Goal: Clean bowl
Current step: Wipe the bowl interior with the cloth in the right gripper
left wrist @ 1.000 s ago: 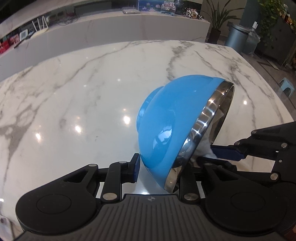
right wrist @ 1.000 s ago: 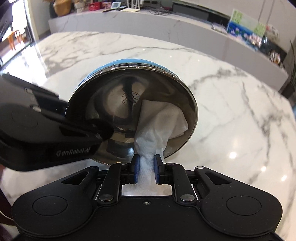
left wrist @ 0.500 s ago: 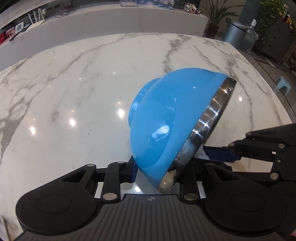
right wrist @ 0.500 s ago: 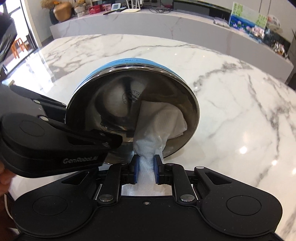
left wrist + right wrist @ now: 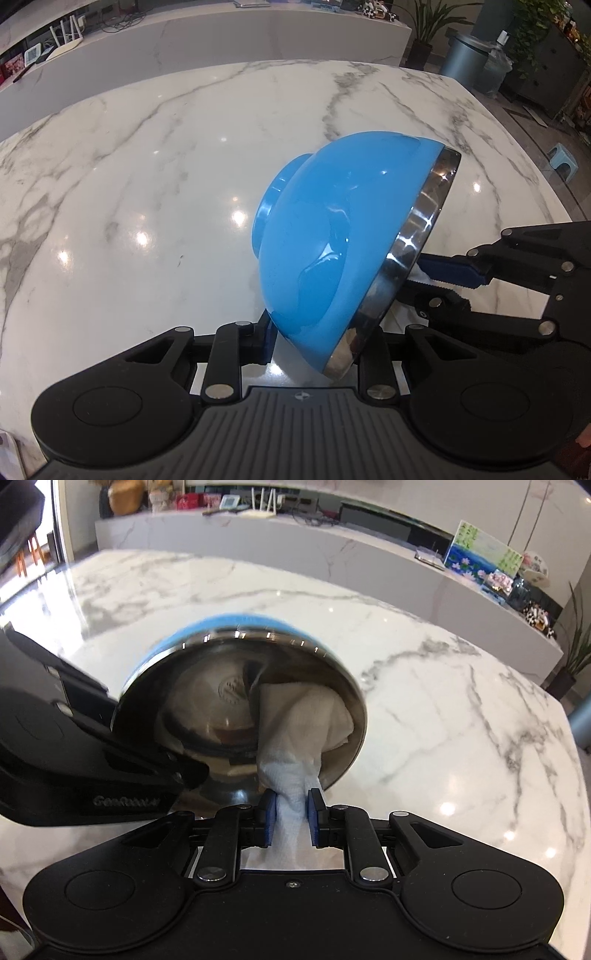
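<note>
A bowl (image 5: 343, 236), blue outside and shiny steel inside (image 5: 207, 716), is held on its side above the marble table. My left gripper (image 5: 317, 343) is shut on the bowl's rim at its lower edge. My right gripper (image 5: 291, 821) is shut on a white paper towel (image 5: 299, 731), whose wadded end lies against the right inner wall of the bowl. In the left wrist view the right gripper (image 5: 447, 280) comes in from the right, behind the rim.
The white marble table (image 5: 147, 184) spreads under both grippers. A marble counter (image 5: 369, 550) with small items runs along the back. A grey bin (image 5: 469, 55) and plants stand beyond the table's far right corner.
The bowl has tilted and moved slightly away in the right wrist view. The towel wad has shifted to the right inside the bowl. Both grips are unchanged.
</note>
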Demonstrator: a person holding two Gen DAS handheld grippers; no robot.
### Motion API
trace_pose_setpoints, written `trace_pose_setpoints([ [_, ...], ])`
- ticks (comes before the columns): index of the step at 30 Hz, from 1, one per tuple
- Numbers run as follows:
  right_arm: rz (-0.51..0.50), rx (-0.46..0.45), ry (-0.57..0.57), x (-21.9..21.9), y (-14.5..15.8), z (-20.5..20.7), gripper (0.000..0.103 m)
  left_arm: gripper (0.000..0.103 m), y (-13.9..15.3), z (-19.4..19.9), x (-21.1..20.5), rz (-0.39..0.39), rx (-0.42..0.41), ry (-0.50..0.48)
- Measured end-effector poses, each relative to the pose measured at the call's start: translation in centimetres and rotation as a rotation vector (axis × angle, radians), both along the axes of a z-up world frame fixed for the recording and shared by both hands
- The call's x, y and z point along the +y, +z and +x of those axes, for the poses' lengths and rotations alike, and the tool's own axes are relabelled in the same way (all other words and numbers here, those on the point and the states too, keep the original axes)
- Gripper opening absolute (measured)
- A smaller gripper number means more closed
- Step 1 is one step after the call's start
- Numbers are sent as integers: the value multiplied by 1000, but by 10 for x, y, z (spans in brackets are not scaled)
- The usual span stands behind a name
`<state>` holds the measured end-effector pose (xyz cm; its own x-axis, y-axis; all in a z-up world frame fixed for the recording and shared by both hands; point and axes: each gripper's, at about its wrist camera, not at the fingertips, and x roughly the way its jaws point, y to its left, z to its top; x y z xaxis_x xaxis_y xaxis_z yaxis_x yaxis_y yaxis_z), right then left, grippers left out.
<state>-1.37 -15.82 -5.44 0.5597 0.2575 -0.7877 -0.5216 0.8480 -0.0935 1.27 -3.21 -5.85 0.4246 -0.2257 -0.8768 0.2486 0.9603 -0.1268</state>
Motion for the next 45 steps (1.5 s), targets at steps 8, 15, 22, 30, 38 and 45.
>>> trace_pose_setpoints([
  [8, 85, -14, 13, 6, -1, 14, 18, 25, 1, 2, 7, -10, -10, 36],
  [15, 91, -7, 19, 10, -1, 11, 17, 25, 0, 3, 17, -41, -11, 88],
  [22, 116, 2, -2, 10, 5, 16, 14, 25, 6, 4, 28, -64, -58, 150],
  [30, 127, 23, 12, 16, 7, 16, 14, 19, 7, 7, 30, -49, -73, 175],
  [38, 127, 17, 27, 22, 5, 14, 15, 17, 6, 4, 27, -34, -46, 117],
  [45, 91, 21, 27, 28, 0, 15, 12, 17, 6, 4, 29, -47, -25, 105],
])
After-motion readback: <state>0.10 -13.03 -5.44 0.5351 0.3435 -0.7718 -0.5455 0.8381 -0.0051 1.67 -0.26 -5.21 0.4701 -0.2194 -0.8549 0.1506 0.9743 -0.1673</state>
